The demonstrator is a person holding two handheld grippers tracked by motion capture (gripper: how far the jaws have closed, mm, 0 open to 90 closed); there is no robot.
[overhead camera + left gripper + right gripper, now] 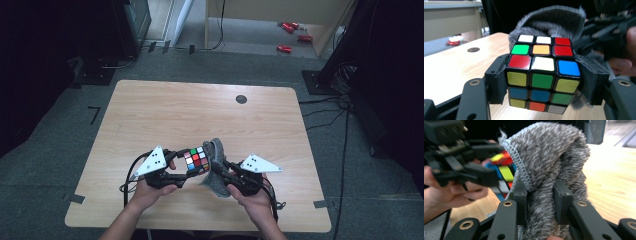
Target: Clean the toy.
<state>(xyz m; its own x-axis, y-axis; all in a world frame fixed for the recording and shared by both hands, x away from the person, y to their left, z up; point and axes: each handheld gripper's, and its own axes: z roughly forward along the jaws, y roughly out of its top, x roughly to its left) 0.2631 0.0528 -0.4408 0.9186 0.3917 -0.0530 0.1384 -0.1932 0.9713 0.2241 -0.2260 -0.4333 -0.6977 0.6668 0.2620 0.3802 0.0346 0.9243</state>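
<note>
- High view: over the near middle of the light wooden table [150, 120], the left gripper [186, 167] holds a scrambled Rubik's cube [197, 160], and the right gripper [220, 170] holds a grey fuzzy pouch [216, 152] just to the cube's right, touching it. Both are lifted off the tabletop, between the person's two hands. Far beyond the table, small red objects [290, 35] lie on the floor.
- Left gripper view: the jaws are pinching the cube by its left and right faces, pads flat against the stickers. The pouch [554, 22] rises right behind the cube, its mouth gaping toward it. The grip looks square, yet the pads cover little of the smooth plastic; a push against the fabric could twist the cube out or turn one of its layers.
- Right gripper view: the jaws are pressed together on a fold of the pouch [549, 162] near its stitched rim. The cube [504, 170] sits at the opening, on the left. Pinched in one place, the mouth may sag or collapse, and the cube's corners could snag on the rim.
</note>
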